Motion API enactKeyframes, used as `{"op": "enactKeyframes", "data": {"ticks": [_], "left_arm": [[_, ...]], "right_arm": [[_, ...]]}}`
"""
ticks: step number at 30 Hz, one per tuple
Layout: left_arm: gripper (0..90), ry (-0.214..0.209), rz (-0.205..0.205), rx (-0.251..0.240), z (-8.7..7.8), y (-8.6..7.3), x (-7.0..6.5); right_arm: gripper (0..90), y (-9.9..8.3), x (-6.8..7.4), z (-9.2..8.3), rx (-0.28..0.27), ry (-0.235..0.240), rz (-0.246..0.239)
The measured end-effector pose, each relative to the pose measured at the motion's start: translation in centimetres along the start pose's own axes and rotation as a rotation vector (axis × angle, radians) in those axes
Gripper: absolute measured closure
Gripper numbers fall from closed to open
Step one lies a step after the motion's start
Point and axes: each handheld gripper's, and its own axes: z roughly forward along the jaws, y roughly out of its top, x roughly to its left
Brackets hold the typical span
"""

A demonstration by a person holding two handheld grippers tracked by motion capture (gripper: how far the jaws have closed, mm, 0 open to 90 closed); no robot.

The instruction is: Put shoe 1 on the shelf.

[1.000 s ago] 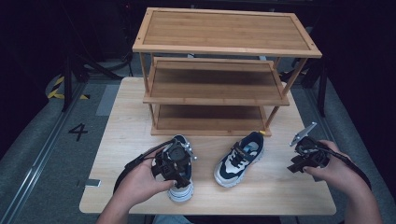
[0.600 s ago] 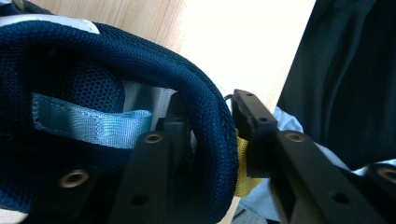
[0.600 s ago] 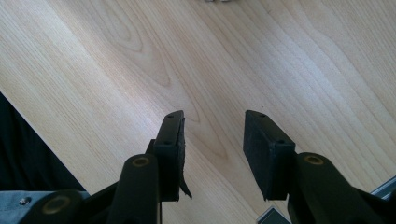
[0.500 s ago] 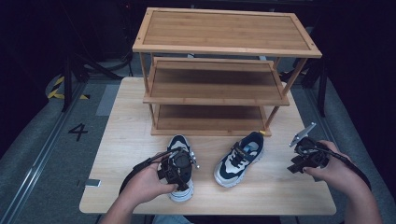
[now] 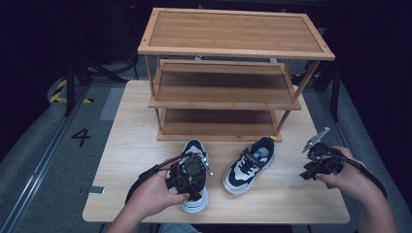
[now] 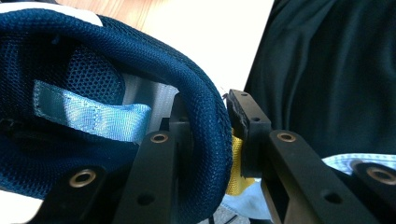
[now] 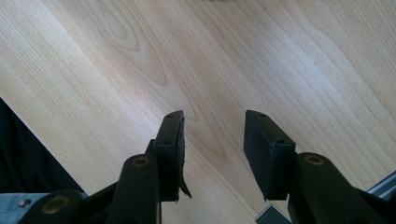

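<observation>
Two navy-and-white sneakers lie on the wooden table (image 5: 136, 126) in front of a shoe rack. The left sneaker (image 5: 196, 149) points its toe at the rack. My left gripper (image 5: 187, 177) sits over its heel. In the left gripper view the jaws have just been closing, and my left gripper (image 6: 210, 105) now pinches the padded navy heel collar (image 6: 140, 56), one jaw inside the shoe and one outside. The right sneaker (image 5: 248, 165) lies free, angled to the right. My right gripper (image 5: 318, 162) hovers open over bare wood at the right, and my right gripper (image 7: 212, 126) has nothing between its jaws.
A three-tier bamboo shoe rack (image 5: 228, 73) stands at the back of the table, its shelves bare. A small grey tag (image 5: 96, 190) lies near the front left corner. The table's front edge is close below both hands. Dark floor surrounds the table.
The left gripper shifted slightly over the left sneaker's heel and its jaws closed onto the heel collar. The right hand and right sneaker stayed put.
</observation>
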Motion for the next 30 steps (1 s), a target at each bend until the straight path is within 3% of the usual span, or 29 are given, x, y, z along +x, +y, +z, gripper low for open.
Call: {"op": "enactKeyframes", "data": {"ticks": [19,24,30], "left_arm": [[72.9,0.086,0.038,0.009,-4.7,2.4,-2.6],[72.7,0.109,0.089,0.007,-6.1,3.3,-3.2],[72.7,0.113,0.12,0.01,-7.3,4.2,-3.8]], "right_arm": [[59.4,-0.9,0.1,0.1,0.003,0.01,0.023],[59.4,-1.1,0.1,0.3,0.015,0.012,0.024],[59.5,-1.4,0.5,0.2,0.011,0.017,0.025]]}}
